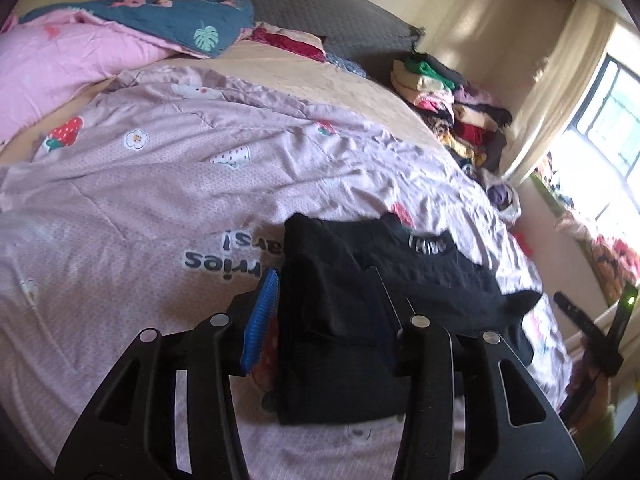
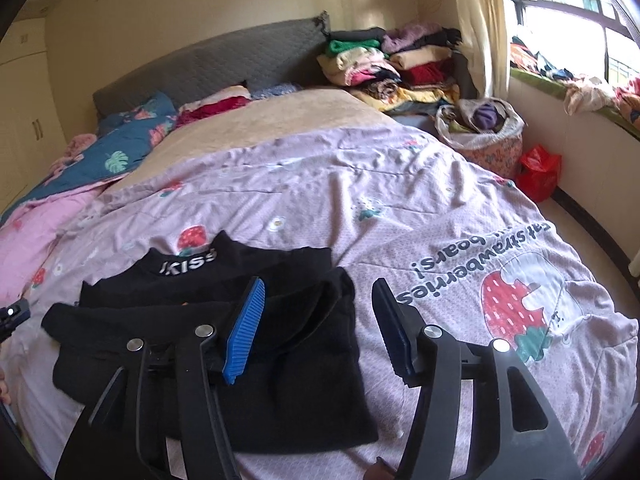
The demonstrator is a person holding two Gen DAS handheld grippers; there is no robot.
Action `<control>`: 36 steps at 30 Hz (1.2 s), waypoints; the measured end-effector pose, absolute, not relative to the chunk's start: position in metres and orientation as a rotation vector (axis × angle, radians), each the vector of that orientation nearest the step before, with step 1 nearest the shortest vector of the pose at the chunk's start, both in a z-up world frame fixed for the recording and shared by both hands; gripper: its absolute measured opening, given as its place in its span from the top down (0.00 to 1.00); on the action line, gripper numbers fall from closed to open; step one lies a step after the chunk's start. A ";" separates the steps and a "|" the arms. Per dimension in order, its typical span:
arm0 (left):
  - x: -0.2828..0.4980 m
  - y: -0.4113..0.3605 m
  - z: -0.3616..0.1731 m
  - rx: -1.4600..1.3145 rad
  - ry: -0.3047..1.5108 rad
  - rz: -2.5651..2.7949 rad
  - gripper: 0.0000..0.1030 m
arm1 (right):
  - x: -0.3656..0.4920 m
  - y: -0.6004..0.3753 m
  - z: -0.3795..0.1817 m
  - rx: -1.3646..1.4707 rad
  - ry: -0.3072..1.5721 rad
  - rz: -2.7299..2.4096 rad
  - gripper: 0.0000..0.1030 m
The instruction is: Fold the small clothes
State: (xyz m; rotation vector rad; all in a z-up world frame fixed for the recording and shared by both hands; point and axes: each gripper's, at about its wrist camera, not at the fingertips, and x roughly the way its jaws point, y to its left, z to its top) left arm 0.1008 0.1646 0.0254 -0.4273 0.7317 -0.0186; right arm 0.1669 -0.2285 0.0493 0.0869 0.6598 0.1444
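A small black top [image 1: 440, 280] with white lettering on its collar lies flat on the lilac strawberry-print bedcover [image 1: 160, 200], its sides folded inward. My left gripper [image 1: 323, 276] stands open over the top's left part. The cloth lies between the blue pads [image 1: 260, 320] and they do not press on it. In the right wrist view the same black top [image 2: 280, 380] lies at lower left. My right gripper [image 2: 319, 285] is open above the top's right edge, one pad over the cloth and the other over the bedcover [image 2: 440, 208].
A stack of folded clothes [image 2: 392, 64] sits beside the grey headboard [image 2: 208, 68]. A floral bag of clothes [image 2: 480, 132] and a red bag [image 2: 538, 170] stand on the floor at the right. Pink and blue quilts [image 1: 80, 52] are bunched at the bed's far left.
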 end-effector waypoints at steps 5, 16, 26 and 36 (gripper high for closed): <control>0.090 0.153 0.020 -0.394 0.766 -0.051 0.82 | 0.154 -0.209 0.039 0.033 0.708 0.207 0.83; 0.088 0.108 -0.015 -0.292 0.905 -0.145 0.95 | 0.136 -0.176 0.003 -0.025 0.821 0.270 0.86; 0.118 0.099 -0.032 -0.251 0.908 -0.109 0.95 | 0.169 -0.174 -0.032 -0.023 0.905 0.225 0.86; 0.165 0.106 -0.036 -0.290 0.886 -0.067 0.95 | 0.216 -0.165 -0.031 -0.080 0.910 0.218 0.87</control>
